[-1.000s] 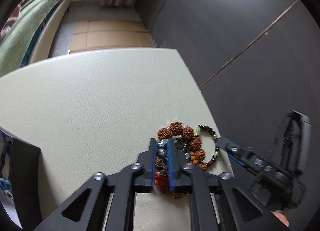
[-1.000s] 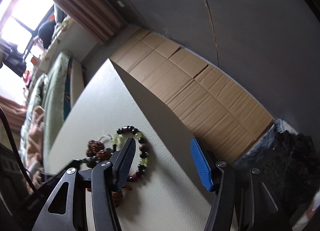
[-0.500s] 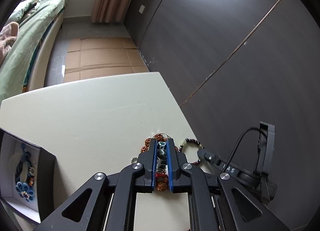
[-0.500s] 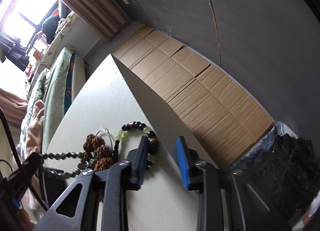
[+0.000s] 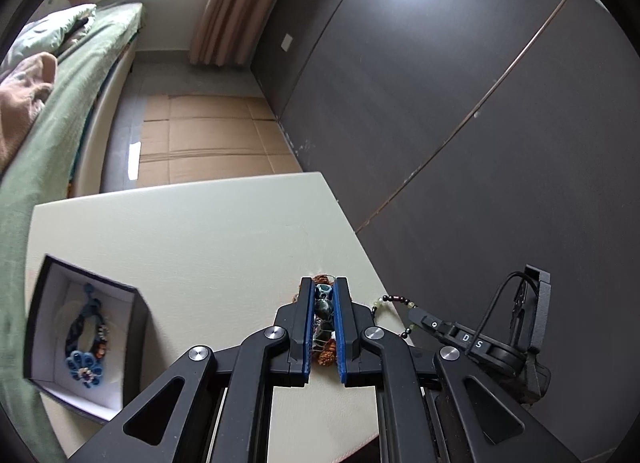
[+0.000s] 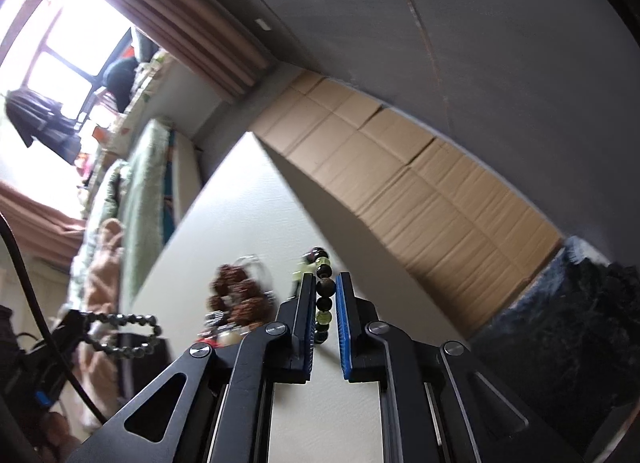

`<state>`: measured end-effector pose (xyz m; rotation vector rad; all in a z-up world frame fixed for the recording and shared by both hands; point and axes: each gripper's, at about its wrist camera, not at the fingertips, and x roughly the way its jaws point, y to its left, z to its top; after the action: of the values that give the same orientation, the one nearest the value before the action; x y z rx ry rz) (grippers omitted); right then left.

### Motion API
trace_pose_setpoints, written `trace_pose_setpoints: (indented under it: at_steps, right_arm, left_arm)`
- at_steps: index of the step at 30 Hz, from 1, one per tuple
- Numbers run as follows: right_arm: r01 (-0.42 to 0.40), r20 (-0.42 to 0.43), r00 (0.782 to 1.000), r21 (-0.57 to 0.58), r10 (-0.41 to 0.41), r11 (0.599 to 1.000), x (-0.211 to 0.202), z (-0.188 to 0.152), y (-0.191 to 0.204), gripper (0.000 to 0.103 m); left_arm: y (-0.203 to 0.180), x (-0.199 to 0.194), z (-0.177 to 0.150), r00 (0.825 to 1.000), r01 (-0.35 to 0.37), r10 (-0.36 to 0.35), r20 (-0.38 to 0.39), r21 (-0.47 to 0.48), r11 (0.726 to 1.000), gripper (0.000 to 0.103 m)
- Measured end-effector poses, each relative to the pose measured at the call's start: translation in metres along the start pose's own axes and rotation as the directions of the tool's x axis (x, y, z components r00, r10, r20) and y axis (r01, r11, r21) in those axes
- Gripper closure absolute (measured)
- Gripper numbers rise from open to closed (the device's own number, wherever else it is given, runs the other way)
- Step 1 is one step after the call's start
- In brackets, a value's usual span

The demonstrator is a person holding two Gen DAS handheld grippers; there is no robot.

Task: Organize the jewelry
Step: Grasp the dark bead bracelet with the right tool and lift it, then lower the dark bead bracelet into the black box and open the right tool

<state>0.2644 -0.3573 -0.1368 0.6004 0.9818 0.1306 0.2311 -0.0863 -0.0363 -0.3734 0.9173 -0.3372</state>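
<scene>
My left gripper (image 5: 323, 291) is shut on a dark green bead bracelet (image 5: 322, 305) and holds it above a pile of brown seed beads (image 5: 326, 355) on the cream table (image 5: 200, 247). From the right wrist view the same bracelet (image 6: 124, 333) hangs as a loop from the left gripper at the left. My right gripper (image 6: 323, 283) is shut on a black-and-yellow-green bead bracelet (image 6: 324, 299), which trails onto the table; it also shows in the left wrist view (image 5: 394, 299). The brown seed beads (image 6: 240, 295) lie beside it.
An open black box (image 5: 80, 339) with a white lining holds a blue flower bracelet (image 5: 84, 343) at the table's left. The table's right edge (image 5: 352, 231) drops to a floor of cardboard sheets (image 6: 420, 183). A bed (image 5: 60, 103) runs along the left.
My right gripper closed from wide open onto the black-and-yellow-green bracelet. My left gripper rose from the bead pile with the dark green bracelet, and the black box came into view.
</scene>
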Motion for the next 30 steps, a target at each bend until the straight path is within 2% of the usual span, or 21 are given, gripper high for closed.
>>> trace_pose_setpoints:
  at_steps: [5,14,24,27,30]
  right_arm:
    - [-0.093,-0.014,0.996,-0.018,0.093,0.995,-0.004,-0.012,0.021,0.092]
    - [-0.197,-0.039,0.98,-0.111,0.194,0.974,-0.012,-0.031,0.083,0.092]
    - [-0.27,-0.107,0.961,-0.198,0.253,0.942,-0.006,-0.051,0.141,0.092]
    - [-0.287,-0.129,0.956,-0.218,0.263,0.933,-0.003,-0.058,0.155,0.092]
    - [-0.299,-0.153,0.951,-0.237,0.269,0.924,0.002,-0.064,0.172,0.092]
  left_arm:
    - [0.012,-0.024,-0.001,1.0,-0.011,0.012,0.028,-0.019,1.0,0.094]
    - [0.05,-0.059,-0.007,0.995,-0.067,0.072,0.065,-0.067,0.995,0.094]
    - [0.1,-0.077,-0.007,0.989,-0.112,0.125,0.085,-0.143,0.983,0.094]
    - [0.109,-0.078,-0.009,0.989,-0.104,0.12,0.085,-0.169,0.98,0.094]
    - [0.119,-0.075,-0.011,0.993,-0.1,0.111,0.047,-0.2,0.975,0.09]
